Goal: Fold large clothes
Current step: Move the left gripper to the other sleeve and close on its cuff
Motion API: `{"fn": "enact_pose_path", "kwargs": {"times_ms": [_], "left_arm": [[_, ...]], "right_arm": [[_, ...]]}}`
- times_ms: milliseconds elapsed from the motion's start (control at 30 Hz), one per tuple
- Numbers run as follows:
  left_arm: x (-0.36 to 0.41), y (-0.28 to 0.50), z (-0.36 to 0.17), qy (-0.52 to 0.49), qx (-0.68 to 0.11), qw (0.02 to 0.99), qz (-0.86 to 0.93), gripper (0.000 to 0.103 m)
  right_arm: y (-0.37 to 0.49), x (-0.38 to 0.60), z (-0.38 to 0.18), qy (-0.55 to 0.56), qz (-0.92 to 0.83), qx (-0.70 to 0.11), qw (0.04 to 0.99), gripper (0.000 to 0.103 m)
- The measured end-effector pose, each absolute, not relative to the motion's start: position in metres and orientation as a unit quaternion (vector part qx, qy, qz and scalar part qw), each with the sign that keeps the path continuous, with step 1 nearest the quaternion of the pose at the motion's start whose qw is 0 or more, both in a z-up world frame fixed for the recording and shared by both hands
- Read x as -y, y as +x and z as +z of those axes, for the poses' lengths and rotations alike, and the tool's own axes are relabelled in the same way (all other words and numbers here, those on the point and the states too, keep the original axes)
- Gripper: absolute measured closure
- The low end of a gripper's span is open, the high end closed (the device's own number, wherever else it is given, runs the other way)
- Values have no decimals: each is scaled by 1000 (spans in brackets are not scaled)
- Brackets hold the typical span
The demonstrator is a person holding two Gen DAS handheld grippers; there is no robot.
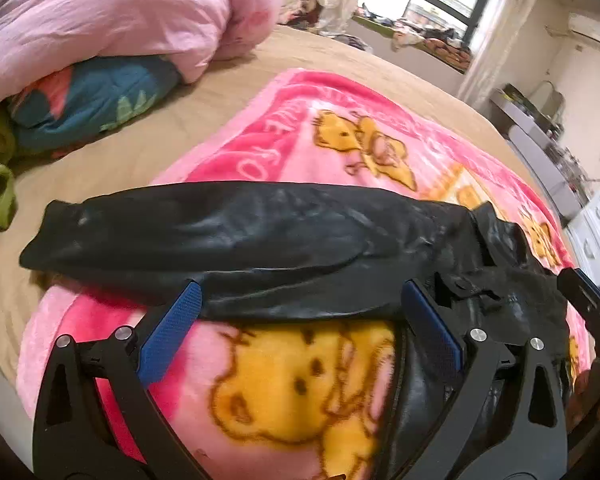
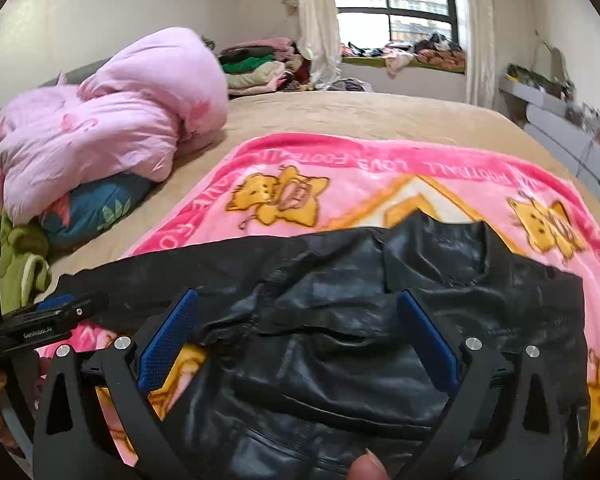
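Note:
A black leather jacket [image 1: 260,248] lies on a pink cartoon blanket [image 1: 300,148] spread over the bed. Its sleeve stretches out to the left, and the body is bunched at the right. My left gripper [image 1: 300,300] hovers open just in front of the sleeve, with nothing between its blue pads [image 1: 172,332]. In the right wrist view the jacket [image 2: 360,312] fills the foreground, and my right gripper [image 2: 298,312] is open above its crumpled body. The left gripper [image 2: 44,324] shows at the left edge there.
A pink quilt [image 2: 112,120] sits on a blue patterned pillow [image 2: 96,204] at the back left of the tan bed [image 2: 340,116]. Green fabric [image 2: 20,268] lies at the left edge. Folded clothes [image 2: 260,64], a window and shelves [image 2: 560,136] stand beyond the bed.

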State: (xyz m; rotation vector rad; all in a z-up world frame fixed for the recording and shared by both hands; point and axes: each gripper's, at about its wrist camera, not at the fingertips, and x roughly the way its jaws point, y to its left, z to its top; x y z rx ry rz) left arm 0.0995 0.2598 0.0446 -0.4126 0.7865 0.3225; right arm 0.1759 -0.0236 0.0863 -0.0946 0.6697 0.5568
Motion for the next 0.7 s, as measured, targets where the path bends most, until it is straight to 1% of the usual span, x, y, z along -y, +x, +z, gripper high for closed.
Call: {"fn": "enact_pose_path", "kwargs": {"times_ms": [200, 500, 700], "left_arm": [[-283, 86, 39, -243, -357, 877, 211, 9], [-318, 76, 26, -274, -360, 851, 268, 9], [-346, 66, 12, -319, -364, 829, 280, 9]], "right_arm": [[170, -11, 85, -58, 296, -324, 897, 4], [166, -52, 78, -71, 324, -336, 881, 4], [165, -64, 71, -43, 337, -359, 869, 4]]}}
